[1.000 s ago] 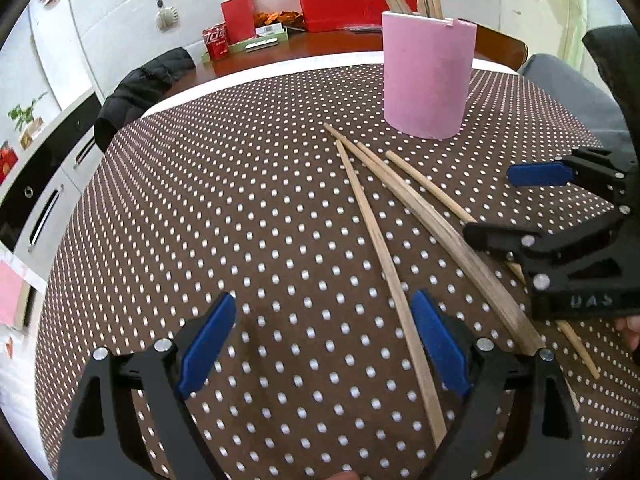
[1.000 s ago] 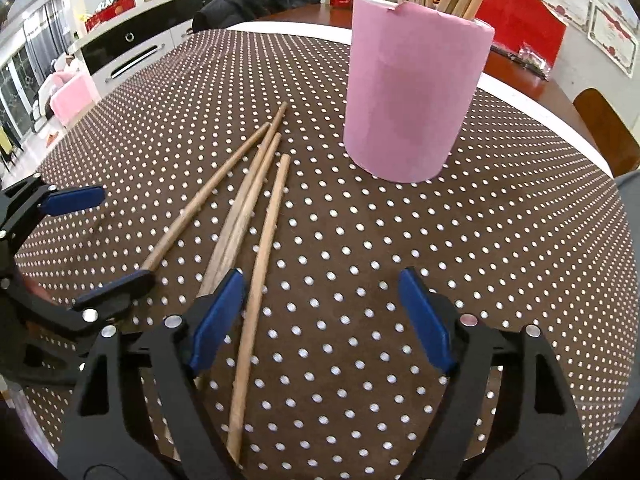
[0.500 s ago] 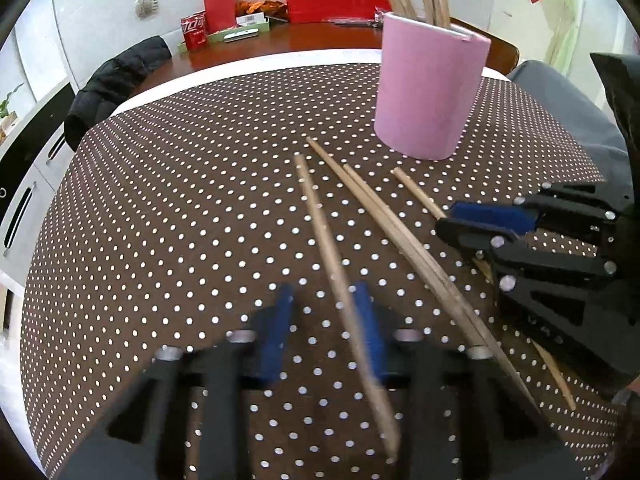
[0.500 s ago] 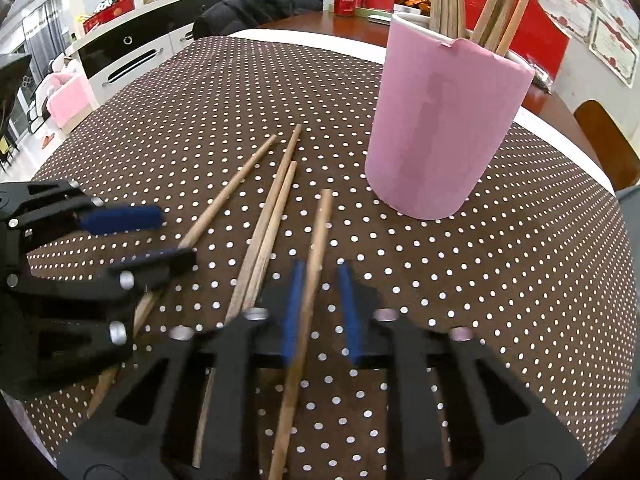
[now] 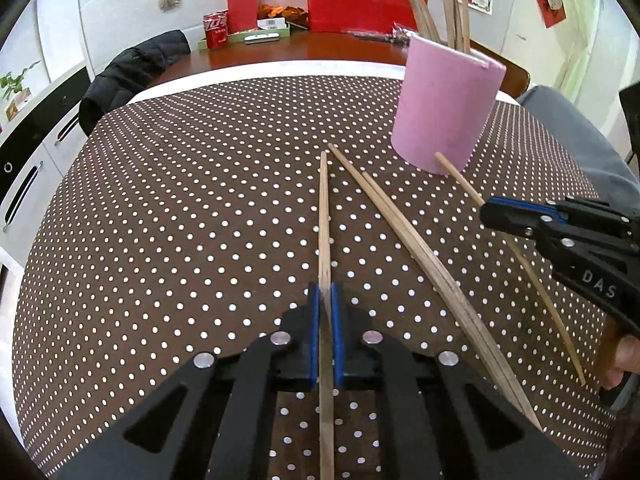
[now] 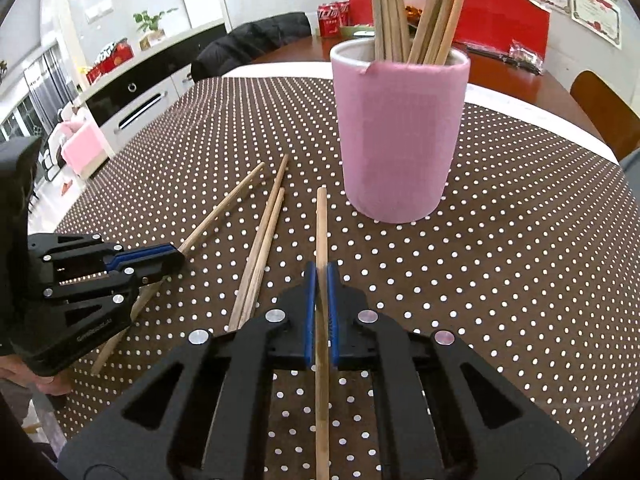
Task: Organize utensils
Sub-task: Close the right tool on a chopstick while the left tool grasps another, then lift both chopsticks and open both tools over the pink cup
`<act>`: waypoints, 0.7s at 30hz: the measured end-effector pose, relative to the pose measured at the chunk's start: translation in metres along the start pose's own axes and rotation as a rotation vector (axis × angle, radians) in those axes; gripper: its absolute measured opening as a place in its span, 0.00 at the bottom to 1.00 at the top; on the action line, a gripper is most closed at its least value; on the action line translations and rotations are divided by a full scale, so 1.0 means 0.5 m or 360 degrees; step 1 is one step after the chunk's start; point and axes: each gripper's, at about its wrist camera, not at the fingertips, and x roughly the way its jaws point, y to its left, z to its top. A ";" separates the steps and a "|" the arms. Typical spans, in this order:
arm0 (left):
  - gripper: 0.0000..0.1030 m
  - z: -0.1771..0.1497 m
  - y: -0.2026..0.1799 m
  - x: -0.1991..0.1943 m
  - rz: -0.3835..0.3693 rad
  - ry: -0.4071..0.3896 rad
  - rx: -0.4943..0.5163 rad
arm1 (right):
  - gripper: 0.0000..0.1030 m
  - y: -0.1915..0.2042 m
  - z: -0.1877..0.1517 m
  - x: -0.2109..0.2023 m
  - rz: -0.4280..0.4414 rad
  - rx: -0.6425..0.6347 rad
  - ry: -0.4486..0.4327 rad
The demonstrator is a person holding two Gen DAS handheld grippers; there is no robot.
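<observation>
In the left wrist view my left gripper (image 5: 325, 290) is shut on a wooden chopstick (image 5: 324, 220) that points straight ahead. My right gripper (image 6: 321, 270) is shut on another chopstick (image 6: 321, 228), whose tip ends just short of the pink holder (image 6: 400, 132). Several chopsticks stand in that holder. Two more chopsticks (image 6: 262, 240) lie side by side on the dotted cloth between the grippers. Each gripper shows in the other's view: the right gripper (image 5: 486, 210) at the right edge, the left gripper (image 6: 176, 254) at the left.
A brown cloth with white dots (image 5: 180, 220) covers the round table. Behind it a dark jacket (image 5: 132, 68) hangs over a chair. A wooden table beyond carries red boxes (image 5: 360, 4) and cans. A grey sleeve (image 5: 580, 148) lies at the right.
Both grippers went from wide open to shut, each on one chopstick. The left chopstick swung to point straight ahead. The right gripper rose a little with its chopstick.
</observation>
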 end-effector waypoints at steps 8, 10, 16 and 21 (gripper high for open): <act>0.06 0.012 0.000 -0.027 -0.0004 -0.0070 -0.0020 | 0.06 -0.009 0.000 -0.035 0.0042 0.0018 -0.0083; 0.06 0.016 -0.004 -0.031 -0.0005 -0.0083 -0.0025 | 0.06 -0.011 0.000 -0.040 0.0043 0.0023 -0.0095; 0.06 0.033 -0.002 -0.057 -0.0026 -0.0162 -0.0041 | 0.06 -0.015 0.006 -0.069 0.0055 0.0022 -0.0177; 0.06 0.059 0.007 -0.097 -0.0070 -0.0309 -0.0053 | 0.06 -0.023 0.017 -0.117 0.0076 0.0038 -0.0339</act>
